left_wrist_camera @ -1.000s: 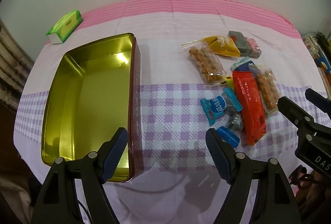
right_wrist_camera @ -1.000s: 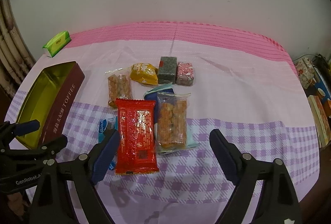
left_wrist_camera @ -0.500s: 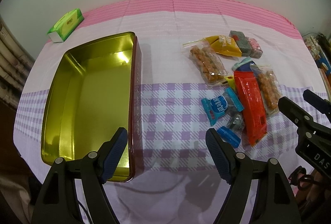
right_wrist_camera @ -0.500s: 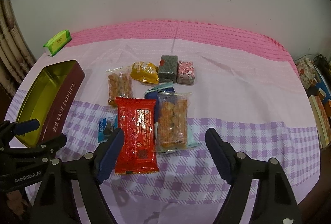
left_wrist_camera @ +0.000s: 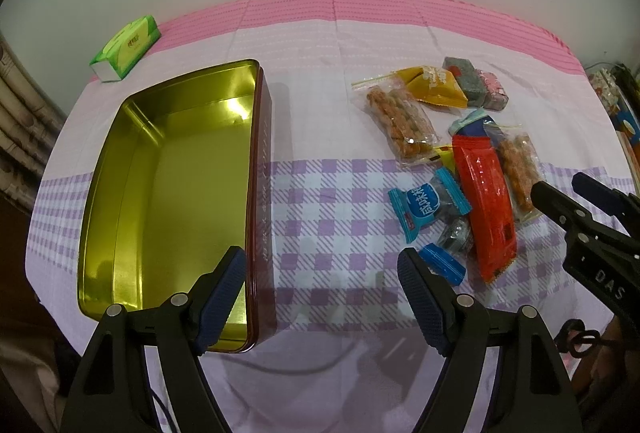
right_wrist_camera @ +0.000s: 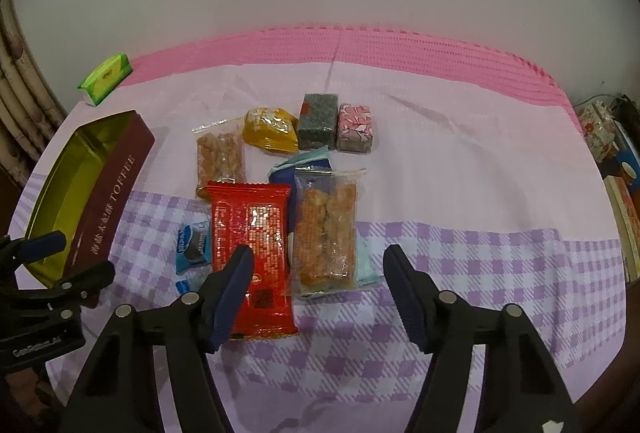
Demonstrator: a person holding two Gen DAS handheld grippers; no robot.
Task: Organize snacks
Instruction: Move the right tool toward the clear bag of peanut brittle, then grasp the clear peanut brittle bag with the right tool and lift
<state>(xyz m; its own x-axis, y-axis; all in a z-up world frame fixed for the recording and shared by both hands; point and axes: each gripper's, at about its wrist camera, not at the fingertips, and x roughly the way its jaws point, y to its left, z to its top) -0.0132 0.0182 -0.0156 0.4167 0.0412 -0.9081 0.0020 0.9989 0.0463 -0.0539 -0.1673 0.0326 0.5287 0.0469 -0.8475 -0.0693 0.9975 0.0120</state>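
A pink, white and purple-checked tablecloth [right_wrist_camera: 460,193] covers the table against a plain pale wall. One open gold-lined toffee tin [left_wrist_camera: 168,193] lies at the left, long axis running away from the cameras, holding nothing. To its right sits a snack cluster: two clear bags of fried sticks, one red packet [right_wrist_camera: 250,245] lengthwise toward the wall, one yellow pouch, two small blocks. The left gripper [left_wrist_camera: 320,297] and right gripper [right_wrist_camera: 318,289] both gape wide, holding nothing.

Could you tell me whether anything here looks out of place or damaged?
Nothing looks damaged or spilled. The snacks lie loosely overlapped: the red packet covers part of a blue-wrapped candy, and the gold tin holds nothing.
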